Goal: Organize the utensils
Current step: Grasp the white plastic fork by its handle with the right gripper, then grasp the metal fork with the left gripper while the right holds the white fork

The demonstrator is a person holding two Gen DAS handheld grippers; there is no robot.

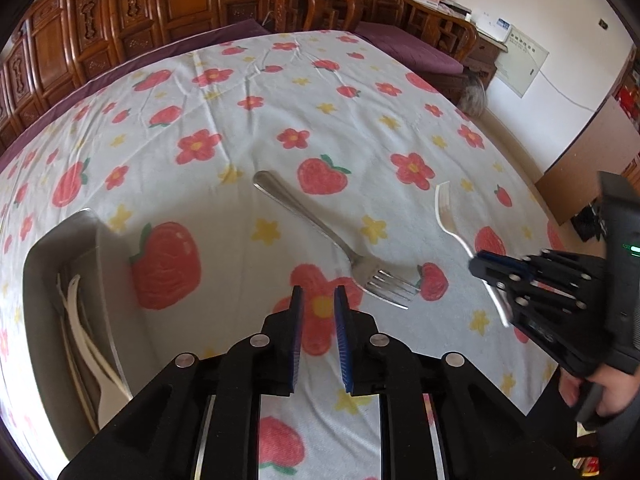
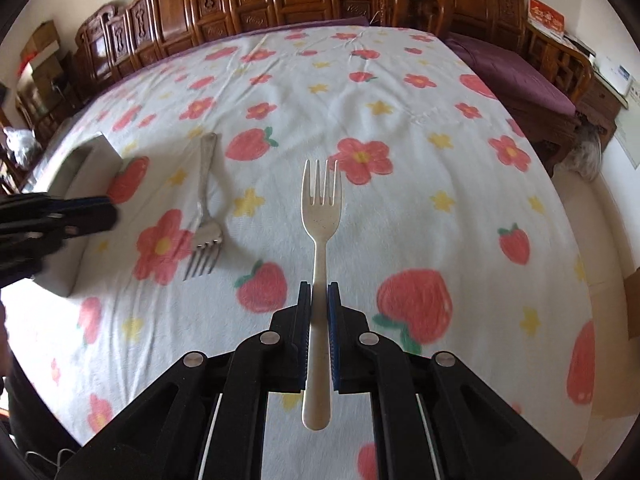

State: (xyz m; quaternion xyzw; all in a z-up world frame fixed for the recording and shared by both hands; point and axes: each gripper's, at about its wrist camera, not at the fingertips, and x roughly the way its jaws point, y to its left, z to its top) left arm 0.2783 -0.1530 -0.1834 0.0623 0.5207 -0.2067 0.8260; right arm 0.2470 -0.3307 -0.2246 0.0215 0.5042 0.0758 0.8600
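Note:
My right gripper [image 2: 319, 286] is shut on a cream plastic fork [image 2: 320, 208] and holds it above the cloth, tines pointing away. In the left wrist view that fork [image 1: 448, 216] sticks out of the right gripper [image 1: 486, 270] at the right. A metal fork [image 1: 320, 236] lies on the flowered cloth, tines toward me; it also shows in the right wrist view [image 2: 204, 216]. My left gripper [image 1: 318, 294] is slightly open and empty, just short of the metal fork's tines. A grey organizer tray [image 1: 36, 280] at the left holds white plastic utensils [image 1: 86, 344].
The flowered cloth [image 1: 248, 120] covers a table. Carved wooden chairs [image 1: 132, 20] line the far side, with a purple cushioned bench [image 1: 408, 48] at the back right. The tray also shows in the right wrist view [image 2: 86, 160], behind the left gripper [image 2: 80, 216].

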